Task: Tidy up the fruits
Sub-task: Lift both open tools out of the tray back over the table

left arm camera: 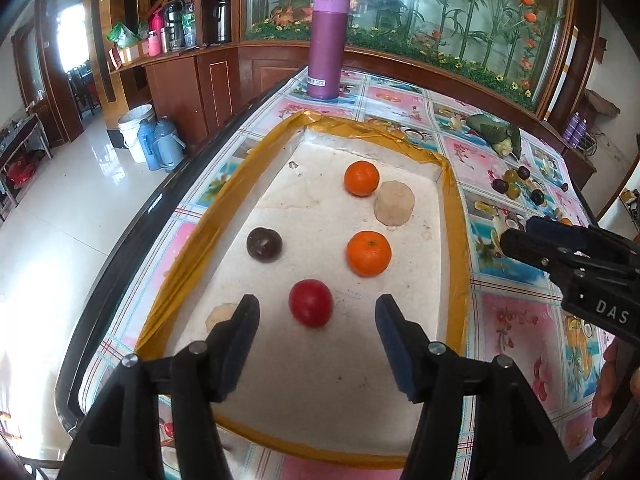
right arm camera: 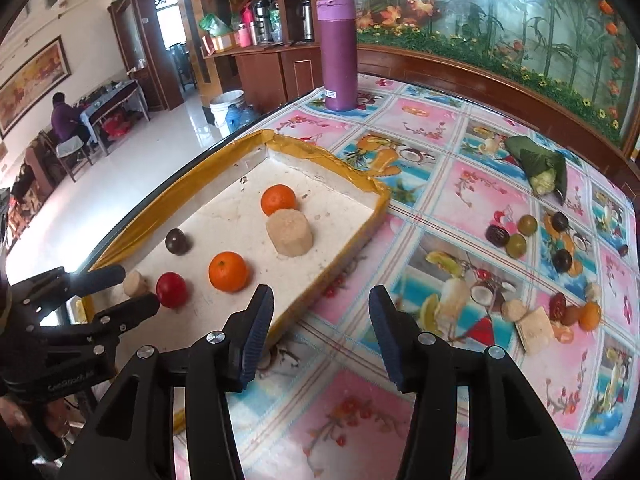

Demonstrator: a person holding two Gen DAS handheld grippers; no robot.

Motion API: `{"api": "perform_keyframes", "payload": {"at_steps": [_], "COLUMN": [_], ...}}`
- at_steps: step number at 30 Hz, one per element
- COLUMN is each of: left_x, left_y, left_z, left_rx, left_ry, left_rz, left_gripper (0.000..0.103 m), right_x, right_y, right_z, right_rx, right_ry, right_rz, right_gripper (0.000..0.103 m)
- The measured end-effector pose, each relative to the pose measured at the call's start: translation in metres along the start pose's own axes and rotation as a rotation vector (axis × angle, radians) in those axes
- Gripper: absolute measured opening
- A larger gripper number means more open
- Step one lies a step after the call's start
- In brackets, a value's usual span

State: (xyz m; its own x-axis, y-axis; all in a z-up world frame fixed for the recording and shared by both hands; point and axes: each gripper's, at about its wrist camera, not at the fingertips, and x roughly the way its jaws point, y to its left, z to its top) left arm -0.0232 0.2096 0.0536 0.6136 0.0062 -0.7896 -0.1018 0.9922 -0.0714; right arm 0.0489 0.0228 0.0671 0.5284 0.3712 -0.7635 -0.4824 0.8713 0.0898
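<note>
Left gripper (left arm camera: 316, 316) apart and empty over the tray (left arm camera: 456, 216), red fruit (left arm camera: 311, 308) between its fingers but untouched. Right gripper (right arm camera: 320, 312) likewise apart, empty, over the tablecloth (right arm camera: 360, 420) just outside the tray's near wall. Inside the tray: two oranges (left arm camera: 368, 253), a dark fruit (left arm camera: 264, 244), beige chunks (left arm camera: 394, 203). More loose fruit (right arm camera: 516, 236) at 2 o'clock in the right view, well apart from the tray. Risks, as a guess: round red fruit rolling off if pinched off-centre; a finger nudging the near chunk (left arm camera: 219, 315) at 9 o'clock; grippers clashing over the tray's corner.
</note>
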Motion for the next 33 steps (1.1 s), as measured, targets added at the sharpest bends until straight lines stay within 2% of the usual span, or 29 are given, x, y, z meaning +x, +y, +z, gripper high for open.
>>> {"api": "perform_keyframes", "payload": {"at_steps": [7, 13, 16, 19, 24, 27, 33], "left_x": [-0.010, -0.015, -0.016, -0.017, -0.012, -0.007, 0.005], "left_y": [-0.032, -0.068, -0.089, -0.108, -0.137, -0.149, -0.165], "left_z": [0.003, 0.005, 0.006, 0.005, 0.004, 0.002, -0.001], "left_rx": [0.054, 0.102, 0.125, 0.146, 0.183, 0.198, 0.217], "left_ry": [-0.032, -0.051, -0.058, -0.066, -0.047, -0.033, 0.003], "left_rz": [-0.016, -0.049, -0.062, -0.077, -0.087, -0.090, -0.081], "left_gripper": [0.069, 0.075, 0.083, 0.088, 0.091, 0.092, 0.093], "right_x": [-0.037, -0.065, -0.078, -0.089, -0.104, -0.109, -0.109], "right_y": [-0.028, -0.052, -0.064, -0.078, -0.101, -0.115, -0.144], "right_z": [-0.034, -0.059, -0.069, -0.077, -0.090, -0.099, -0.109], "right_rx": [0.092, 0.144, 0.169, 0.193, 0.236, 0.258, 0.305], "right_ry": [-0.042, -0.066, -0.078, -0.088, -0.093, -0.093, -0.083], "right_rz": [-0.060, -0.124, -0.162, -0.187, -0.224, -0.250, -0.258], "right_gripper": [0.058, 0.060, 0.068, 0.068, 0.069, 0.076, 0.077]}}
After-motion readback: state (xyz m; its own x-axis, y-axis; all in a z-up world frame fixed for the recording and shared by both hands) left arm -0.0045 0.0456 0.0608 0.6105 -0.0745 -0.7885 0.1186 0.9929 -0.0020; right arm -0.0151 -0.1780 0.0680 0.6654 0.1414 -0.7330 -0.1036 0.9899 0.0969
